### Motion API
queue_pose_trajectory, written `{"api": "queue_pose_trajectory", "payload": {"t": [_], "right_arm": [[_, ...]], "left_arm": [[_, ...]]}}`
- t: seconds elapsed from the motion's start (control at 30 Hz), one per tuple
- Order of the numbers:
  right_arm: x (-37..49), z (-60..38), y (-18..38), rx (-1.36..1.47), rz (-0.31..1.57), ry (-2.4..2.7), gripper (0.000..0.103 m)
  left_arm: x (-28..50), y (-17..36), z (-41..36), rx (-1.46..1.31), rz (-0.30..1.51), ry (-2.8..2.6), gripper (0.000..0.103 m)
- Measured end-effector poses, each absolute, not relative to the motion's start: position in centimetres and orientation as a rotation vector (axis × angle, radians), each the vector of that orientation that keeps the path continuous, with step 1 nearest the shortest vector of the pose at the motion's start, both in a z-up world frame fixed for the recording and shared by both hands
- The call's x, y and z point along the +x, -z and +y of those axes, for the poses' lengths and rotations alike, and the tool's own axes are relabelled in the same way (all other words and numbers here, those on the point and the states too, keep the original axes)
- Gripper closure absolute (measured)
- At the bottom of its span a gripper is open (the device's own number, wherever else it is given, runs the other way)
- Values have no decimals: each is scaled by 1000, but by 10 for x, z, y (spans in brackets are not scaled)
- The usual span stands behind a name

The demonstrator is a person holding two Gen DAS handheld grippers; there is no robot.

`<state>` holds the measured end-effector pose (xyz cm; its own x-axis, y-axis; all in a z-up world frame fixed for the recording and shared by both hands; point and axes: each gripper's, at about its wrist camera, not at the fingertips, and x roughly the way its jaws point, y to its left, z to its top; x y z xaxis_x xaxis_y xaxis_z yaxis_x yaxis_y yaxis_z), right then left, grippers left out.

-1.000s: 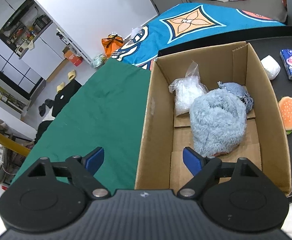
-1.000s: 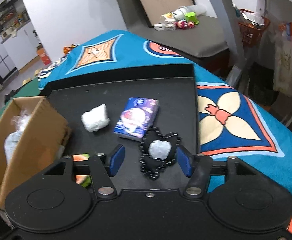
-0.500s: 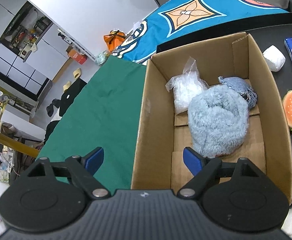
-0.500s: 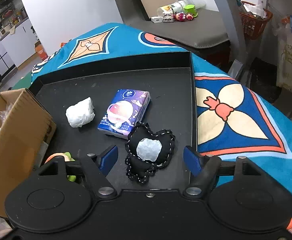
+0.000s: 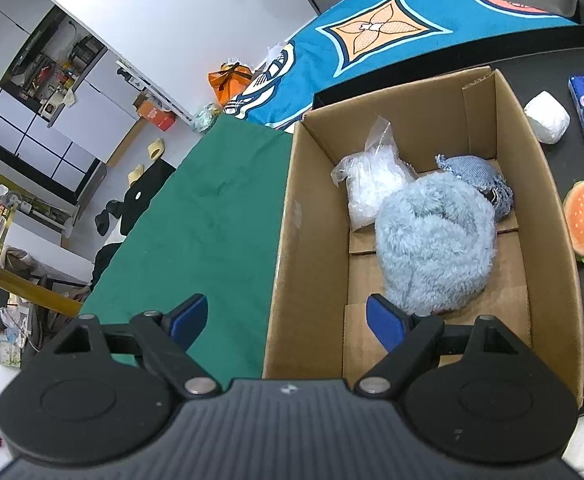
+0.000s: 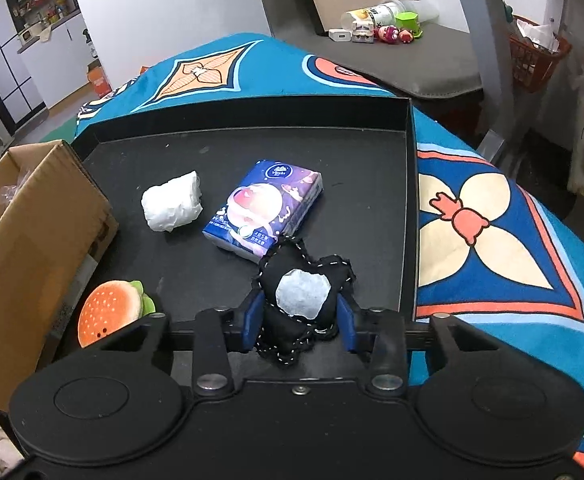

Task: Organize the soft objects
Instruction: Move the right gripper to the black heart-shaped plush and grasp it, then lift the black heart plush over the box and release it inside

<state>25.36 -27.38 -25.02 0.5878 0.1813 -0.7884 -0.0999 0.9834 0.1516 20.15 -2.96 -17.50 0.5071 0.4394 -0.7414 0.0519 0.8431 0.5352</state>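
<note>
My right gripper (image 6: 298, 320) is shut on a black heart-shaped cushion (image 6: 304, 276) with a pale patch, on the black tray (image 6: 372, 184). A tissue pack (image 6: 264, 208), a white wad (image 6: 172, 202) and a burger plush (image 6: 110, 312) lie on the tray. My left gripper (image 5: 288, 320) is open and empty over the near left wall of the cardboard box (image 5: 316, 208). The box holds a fluffy grey-blue bundle (image 5: 436, 244), a denim piece (image 5: 476, 172) and a clear plastic bag (image 5: 372, 180).
A green cloth (image 5: 208, 216) covers the table left of the box. A blue patterned cloth (image 6: 488, 232) lies right of the tray. A grey bench with small toys (image 6: 388, 32) stands behind.
My right gripper has moved forward around the black heart cushion and closed on it. My left gripper has stayed open and shifted slightly over the box.
</note>
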Motion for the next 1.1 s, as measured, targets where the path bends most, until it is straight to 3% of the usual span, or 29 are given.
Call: {"api": "queue_pose_trajectory", "payload": {"t": [1.1], "right_arm": [[228, -254, 177, 64, 830, -147, 68]], "left_arm": [[189, 160, -11, 412, 929, -189, 18]]}}
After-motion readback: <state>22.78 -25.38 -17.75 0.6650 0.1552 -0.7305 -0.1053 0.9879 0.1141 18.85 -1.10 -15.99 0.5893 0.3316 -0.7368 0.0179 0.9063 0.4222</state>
